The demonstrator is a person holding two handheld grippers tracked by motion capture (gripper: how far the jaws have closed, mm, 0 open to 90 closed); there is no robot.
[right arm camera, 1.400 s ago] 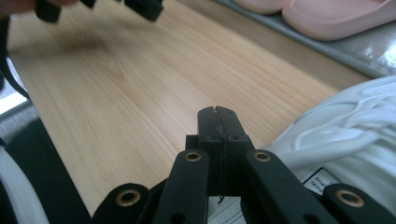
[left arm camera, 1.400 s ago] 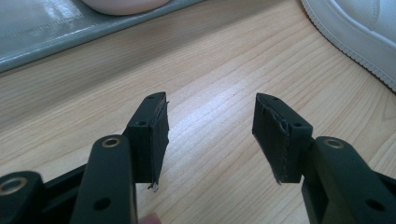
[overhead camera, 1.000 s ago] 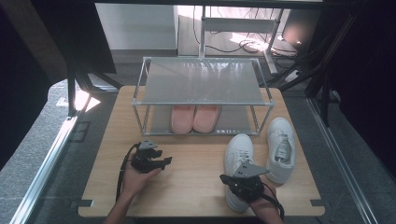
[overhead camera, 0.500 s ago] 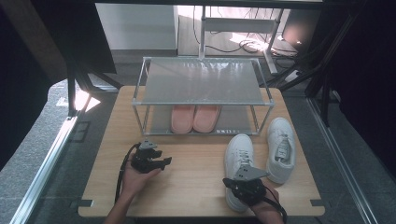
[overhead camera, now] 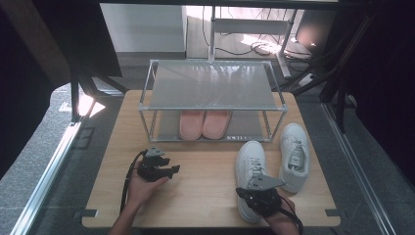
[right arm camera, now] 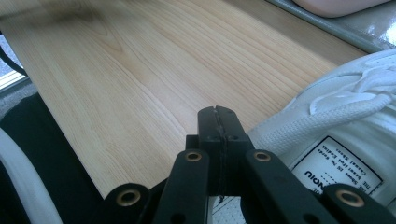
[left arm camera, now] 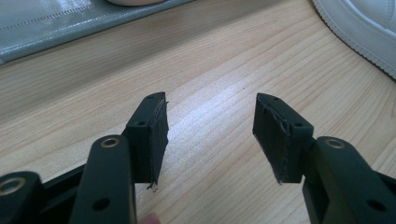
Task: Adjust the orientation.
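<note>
**A:** What's different from a second ago?

**B:** Very little. The right gripper (right arm camera: pixel 218 115) has barely shifted. It sits over the heel end of the nearer white lace-up leather sneaker (overhead camera: pixel 250 164), and its jaws are pressed flat together, as they were. I see nothing between the pads. The printed insole label lies just beyond the jaws, and the laces are beside them.

**A:** And the sneaker itself?

**B:** It hasn't moved. It lies on the pale wooden table (overhead camera: pixel 205 196) just in front of the grey metal-framed two-shelf shoe rack (overhead camera: pixel 210 106), toward the rack's right end, with its toe pointing at the rack. Its white twin (overhead camera: pixel 294 155) sits beside it, at the rack's right front corner, also where it was.

**A:** What about the other hand?

**B:** The left gripper (left arm camera: pixel 210 128) is resting on the table in front of the rack's left half, in the same spot. Its jaws are wide apart with only bare wood between them.

**A:** So what does that mean for the work?

**B:** I'd say the sneaker hasn't been lifted. With the jaws closed, the right gripper would need to open over the heel collar before it could take hold. The pair of pink slippers (overhead camera: pixel 204 123) takes up the middle of the rack's lower shelf, and the top shelf looks free.
</note>
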